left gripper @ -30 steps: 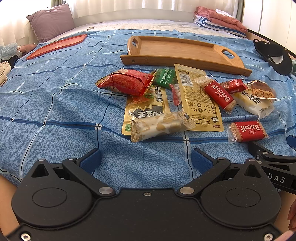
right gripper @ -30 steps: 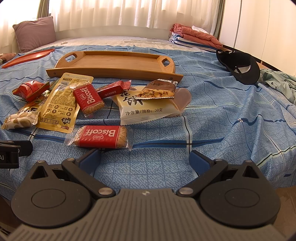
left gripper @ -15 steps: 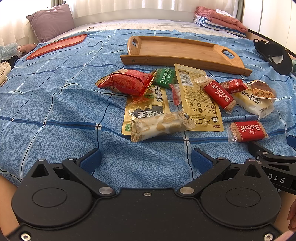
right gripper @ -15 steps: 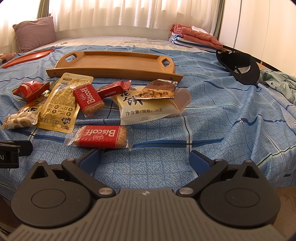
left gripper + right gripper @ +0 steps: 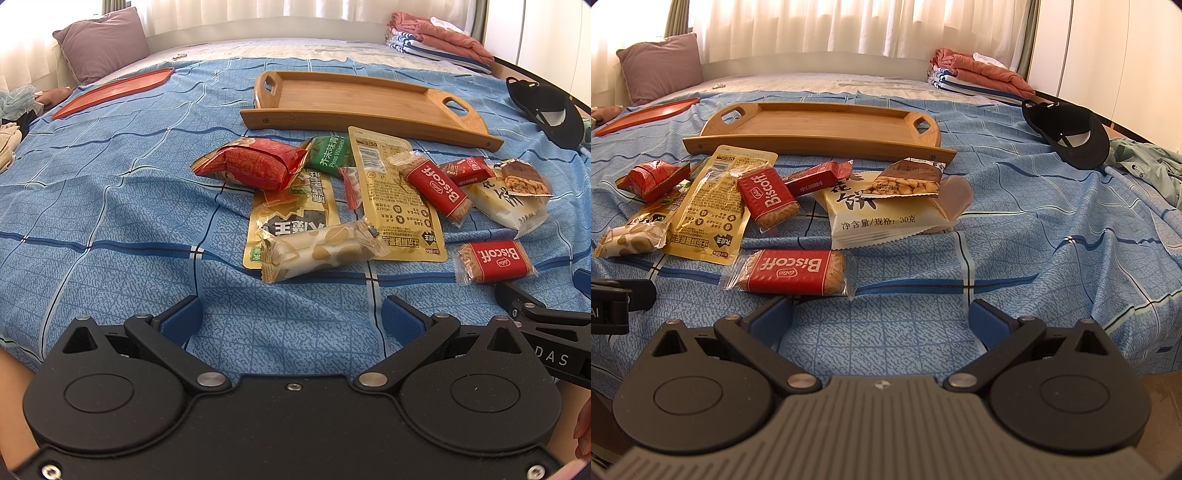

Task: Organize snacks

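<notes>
Both our left gripper (image 5: 291, 317) and right gripper (image 5: 879, 317) gape wide and empty over the bedspread (image 5: 1034, 236), so we'd pinch the nearest biscuit packet (image 5: 792, 271), light, crinkly, slippery and breakable, gently across its middle.

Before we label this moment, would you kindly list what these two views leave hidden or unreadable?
- Green wasabi-pea packet: left wrist view, partly under the red snack bag; barely visible in the right wrist view.
- Black-and-gold packet: left wrist view, its lower part is covered by the cream wrapped bar.
- Right gripper: in the left wrist view, cut off by the right edge.
- Barcode text on the long gold packet: too small to read.
</notes>
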`<state>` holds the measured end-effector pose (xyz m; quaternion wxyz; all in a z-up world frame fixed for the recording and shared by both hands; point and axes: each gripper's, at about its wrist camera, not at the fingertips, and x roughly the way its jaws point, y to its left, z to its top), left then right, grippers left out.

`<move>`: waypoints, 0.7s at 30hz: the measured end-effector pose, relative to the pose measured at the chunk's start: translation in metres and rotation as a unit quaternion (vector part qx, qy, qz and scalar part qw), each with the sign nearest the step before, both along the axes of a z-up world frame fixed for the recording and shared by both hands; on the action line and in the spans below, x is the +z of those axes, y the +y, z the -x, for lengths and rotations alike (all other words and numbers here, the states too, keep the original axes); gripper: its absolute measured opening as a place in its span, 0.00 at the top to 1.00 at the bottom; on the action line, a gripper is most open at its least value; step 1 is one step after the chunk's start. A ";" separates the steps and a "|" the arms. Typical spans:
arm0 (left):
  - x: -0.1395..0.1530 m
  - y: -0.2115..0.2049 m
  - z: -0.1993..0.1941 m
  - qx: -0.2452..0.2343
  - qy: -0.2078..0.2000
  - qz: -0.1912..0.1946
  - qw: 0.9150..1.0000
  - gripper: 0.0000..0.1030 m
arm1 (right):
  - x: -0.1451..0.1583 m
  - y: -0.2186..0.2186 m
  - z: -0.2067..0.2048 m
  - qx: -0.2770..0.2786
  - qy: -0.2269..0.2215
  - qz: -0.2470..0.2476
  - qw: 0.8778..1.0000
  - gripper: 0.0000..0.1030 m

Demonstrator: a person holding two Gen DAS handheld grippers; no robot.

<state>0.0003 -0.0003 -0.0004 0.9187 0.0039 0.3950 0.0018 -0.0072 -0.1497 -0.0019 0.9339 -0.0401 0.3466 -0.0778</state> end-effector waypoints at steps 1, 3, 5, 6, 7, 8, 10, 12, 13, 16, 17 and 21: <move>0.000 0.000 0.000 0.000 0.000 0.000 1.000 0.00 | 0.000 0.000 0.000 0.000 0.000 0.000 1.000 0.00; 0.000 0.000 0.000 0.000 0.000 0.000 1.000 0.00 | 0.000 0.000 0.000 0.000 0.000 0.000 1.000 0.00; 0.000 0.000 0.000 0.000 0.000 0.000 1.000 0.00 | 0.000 0.000 0.000 0.000 -0.001 0.000 1.000 0.00; 0.000 0.000 0.000 0.000 0.000 0.000 1.000 0.00 | 0.000 0.000 0.000 0.000 0.000 0.000 1.000 0.00; 0.000 0.000 0.000 0.000 0.000 0.000 1.000 0.00 | 0.000 0.000 0.000 0.000 0.000 0.000 1.000 0.00; 0.000 0.000 0.000 0.000 0.000 0.000 1.000 0.00 | 0.000 0.000 0.000 0.000 0.000 0.000 1.000 0.00; 0.000 0.000 0.000 0.000 0.000 0.000 1.000 0.00 | 0.000 0.000 0.000 0.000 0.000 0.000 1.000 0.00; 0.000 0.000 0.000 0.000 0.000 0.000 1.000 0.00 | 0.000 0.000 0.000 -0.001 0.000 0.000 1.000 0.00; 0.000 0.000 0.000 0.000 -0.001 -0.001 1.000 0.00 | 0.000 0.000 0.000 -0.001 0.000 -0.001 1.000 0.00; 0.000 0.001 0.000 -0.001 -0.006 -0.002 1.000 0.00 | -0.001 0.000 0.000 -0.002 -0.001 -0.002 1.000 0.00; -0.001 0.001 0.000 -0.002 -0.009 -0.004 1.000 0.00 | -0.001 0.000 0.000 -0.002 -0.002 -0.001 1.000 0.00; -0.004 0.005 0.008 -0.015 -0.037 -0.004 0.999 0.00 | -0.002 0.002 0.001 -0.008 -0.005 -0.001 1.000 0.00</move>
